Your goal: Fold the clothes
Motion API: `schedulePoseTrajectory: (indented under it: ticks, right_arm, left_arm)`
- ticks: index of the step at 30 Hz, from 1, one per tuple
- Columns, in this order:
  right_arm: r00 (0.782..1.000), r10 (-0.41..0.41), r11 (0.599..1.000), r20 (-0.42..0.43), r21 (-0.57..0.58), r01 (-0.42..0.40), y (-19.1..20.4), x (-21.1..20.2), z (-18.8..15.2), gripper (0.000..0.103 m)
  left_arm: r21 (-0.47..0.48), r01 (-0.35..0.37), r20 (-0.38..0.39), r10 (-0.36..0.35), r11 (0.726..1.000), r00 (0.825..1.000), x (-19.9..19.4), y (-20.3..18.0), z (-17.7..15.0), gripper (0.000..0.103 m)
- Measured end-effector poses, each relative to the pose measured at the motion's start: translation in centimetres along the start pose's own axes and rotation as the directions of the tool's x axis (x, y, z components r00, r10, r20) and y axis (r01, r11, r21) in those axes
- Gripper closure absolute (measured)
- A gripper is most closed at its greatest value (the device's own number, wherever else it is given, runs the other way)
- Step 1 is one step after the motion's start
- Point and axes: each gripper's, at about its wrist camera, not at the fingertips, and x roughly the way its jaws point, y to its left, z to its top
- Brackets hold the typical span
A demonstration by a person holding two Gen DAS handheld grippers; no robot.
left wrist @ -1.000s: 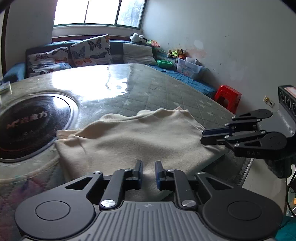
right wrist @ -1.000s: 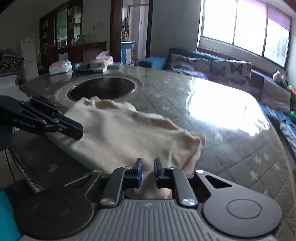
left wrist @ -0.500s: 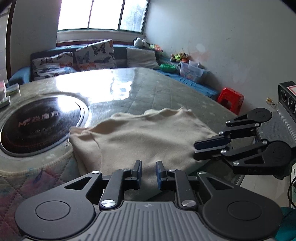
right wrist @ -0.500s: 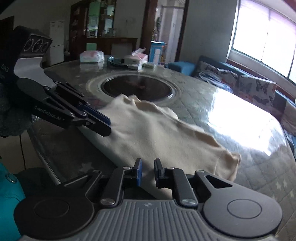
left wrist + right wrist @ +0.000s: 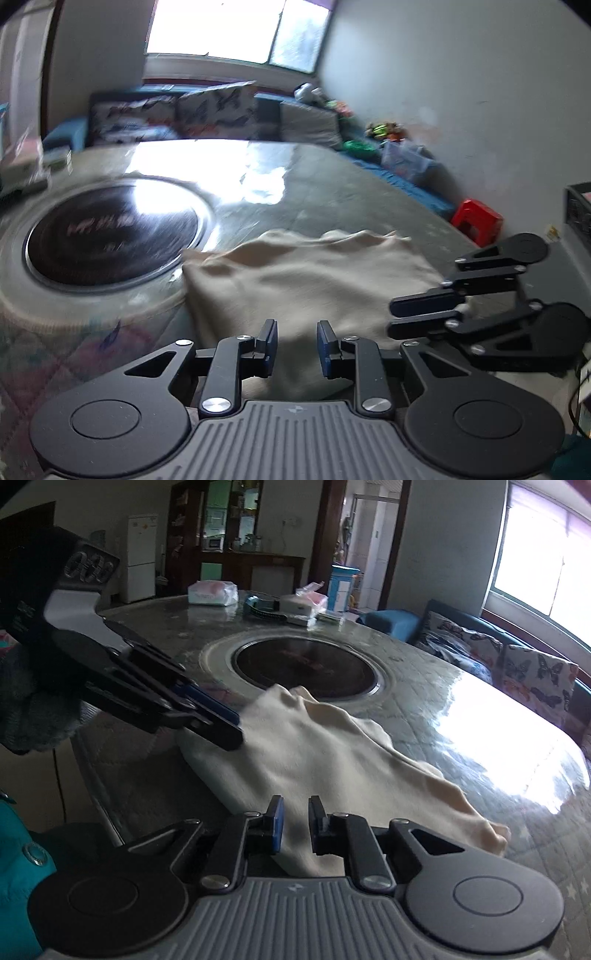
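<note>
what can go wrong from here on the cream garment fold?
1. The cream garment lies at the near table edge; a tug toward the person could drag it off.
2. The left hand-held gripper is opening with cloth between its jaws, so it may lose its corner.
3. The right hand-held gripper sits close; they could collide.

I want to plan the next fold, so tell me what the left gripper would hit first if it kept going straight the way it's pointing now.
Most likely the cream garment. The left gripper points down at its near edge with opening jaws that have only cloth in view behind the gap. Depth is uncertain, but nothing seems to lie between.
</note>
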Motion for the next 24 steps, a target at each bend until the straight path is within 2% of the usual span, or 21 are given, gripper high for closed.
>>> schedulePoseTrajectory:
  ticks: [4,8,10,14,15,16,18,21,24]
  right_arm:
    - [0.999,0.022,0.999,-0.029,-0.026,-0.022,0.7,1.0,0.2,0.09]
    - [0.999,0.036,0.997,-0.033,-0.062,-0.038,1.3,1.2,0.9,0.09]
    - [0.998,0.053,0.995,-0.023,-0.085,-0.054,1.8,1.5,1.6,0.083]
    - [0.994,0.106,0.983,-0.014,-0.152,-0.107,3.3,2.7,3.0,0.08]
    - [0.993,0.119,0.978,-0.014,-0.172,-0.119,3.8,3.1,3.3,0.075]
    - [0.991,0.132,0.973,-0.013,-0.191,-0.132,4.3,3.4,3.6,0.068]
    - [0.988,0.153,0.96,-0.015,-0.234,-0.152,5.5,4.1,4.2,0.064]
    - [0.987,0.156,0.944,-0.029,-0.29,-0.158,6.9,5.2,4.7,0.062]
    - [0.993,0.115,0.933,-0.04,-0.339,-0.122,8.1,6.3,4.7,0.062]
  left_arm:
    - [-0.046,0.02,0.004,-0.02,0.999,1.0,-0.2,0.9,-0.3,0.079]
    - [-0.056,-0.003,0.041,0.005,0.998,0.999,-1.4,1.4,0.4,0.078]
    - [-0.093,-0.031,0.047,0.036,0.995,0.998,-1.7,2.1,0.8,0.077]
    - [-0.196,-0.082,0.027,0.089,0.977,0.996,-1.9,4.2,1.2,0.075]
    - [-0.22,-0.089,0.023,0.097,0.972,0.995,-2.0,4.7,1.2,0.075]
    - [-0.239,-0.093,0.022,0.101,0.967,0.995,-2.2,5.1,1.3,0.072]
    - [-0.272,-0.099,0.025,0.109,0.957,0.994,-2.5,5.7,1.3,0.06]
    - [-0.312,-0.087,0.027,0.1,0.946,0.995,-2.6,6.2,1.4,0.056]
    - [-0.352,-0.067,0.024,0.081,0.933,0.996,-2.3,6.4,1.5,0.049]
